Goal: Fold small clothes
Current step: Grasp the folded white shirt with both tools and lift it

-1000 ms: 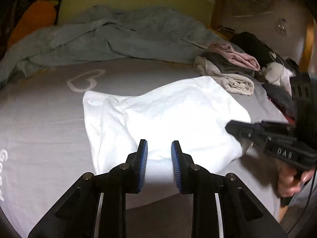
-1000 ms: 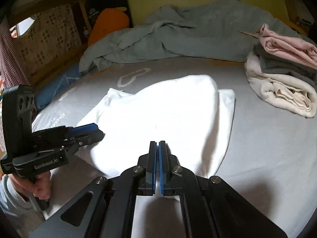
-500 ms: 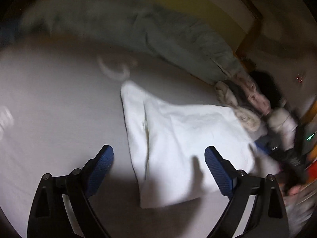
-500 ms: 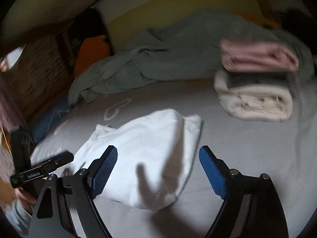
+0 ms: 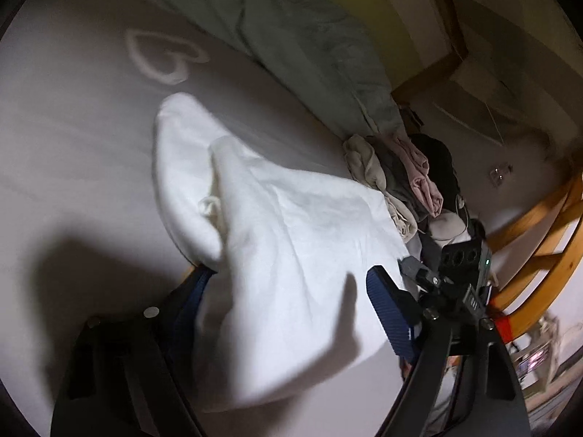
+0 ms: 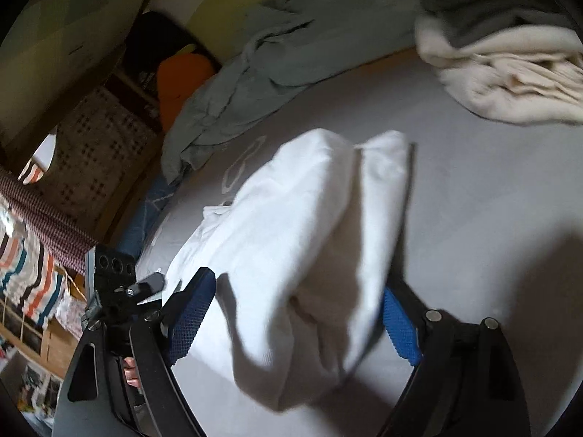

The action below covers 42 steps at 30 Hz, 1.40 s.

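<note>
The left gripper (image 5: pixel 291 309) stands wide, its jaws having just drawn in a little from their widest, with the near end of the white garment (image 5: pixel 277 240) lying between the blue pads (image 5: pixel 391 317); the cloth drapes over the left-hand pad and hides part of it, but the pads do not press on it. The right gripper (image 6: pixel 291 324) is likewise spread wide, jaws having sprung apart from closed, and the same white garment (image 6: pixel 298 233) lies in the gap between its blue pads (image 6: pixel 191 320), bunched and loose, not clamped. In the right wrist view the left gripper's black body (image 6: pixel 116 284) shows at the lower left, with a bit of the person's hand (image 6: pixel 131 373) beneath it; in the left wrist view the right gripper (image 5: pixel 455 276) sits at the garment's right edge. The garment lies rumpled and partly folded over itself on the grey bed sheet (image 5: pixel 73 145), near a pale heart print (image 5: pixel 160 56). Beyond it a grey-green blanket (image 6: pixel 255 83) is heaped along the far side of the bed. A stack of folded clothes (image 6: pixel 503 62), cream below, dark grey and pink above, rests on the sheet apart from the garment. An orange cushion (image 6: pixel 182 80) lies by the wall.
</note>
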Each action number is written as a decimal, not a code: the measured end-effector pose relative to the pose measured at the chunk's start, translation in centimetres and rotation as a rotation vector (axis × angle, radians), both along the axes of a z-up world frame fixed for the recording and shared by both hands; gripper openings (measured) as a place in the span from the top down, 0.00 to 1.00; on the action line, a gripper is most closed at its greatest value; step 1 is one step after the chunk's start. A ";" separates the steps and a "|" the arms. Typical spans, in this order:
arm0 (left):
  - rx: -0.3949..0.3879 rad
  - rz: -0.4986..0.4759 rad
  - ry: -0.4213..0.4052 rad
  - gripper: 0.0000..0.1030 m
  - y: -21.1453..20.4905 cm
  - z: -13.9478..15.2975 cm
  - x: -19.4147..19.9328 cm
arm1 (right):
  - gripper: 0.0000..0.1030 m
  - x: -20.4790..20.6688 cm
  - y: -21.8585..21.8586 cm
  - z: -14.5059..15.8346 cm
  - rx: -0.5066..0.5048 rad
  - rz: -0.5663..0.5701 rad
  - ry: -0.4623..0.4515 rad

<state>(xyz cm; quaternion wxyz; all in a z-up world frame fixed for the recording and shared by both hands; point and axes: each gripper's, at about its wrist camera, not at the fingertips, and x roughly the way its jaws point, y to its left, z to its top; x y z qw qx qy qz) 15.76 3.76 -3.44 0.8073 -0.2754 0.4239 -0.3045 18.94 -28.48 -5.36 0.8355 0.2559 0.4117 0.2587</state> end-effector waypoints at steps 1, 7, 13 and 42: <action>0.038 0.006 -0.028 0.30 -0.4 0.1 -0.2 | 0.22 0.0 0.1 -0.2 -0.011 -0.029 -0.002; 0.228 0.023 -0.216 0.52 -2.1 2.4 -2.4 | 0.64 -1.7 0.6 0.8 -0.052 -0.070 -0.079; 0.353 0.007 -0.427 0.53 -4.7 7.2 -5.5 | 0.66 -4.4 0.4 5.0 -0.107 -0.101 -0.195; 0.359 -0.056 -0.696 0.53 -16.8 21.8 -2.6 | 0.66 -9.1 -7.9 24.9 -0.275 -0.301 -0.588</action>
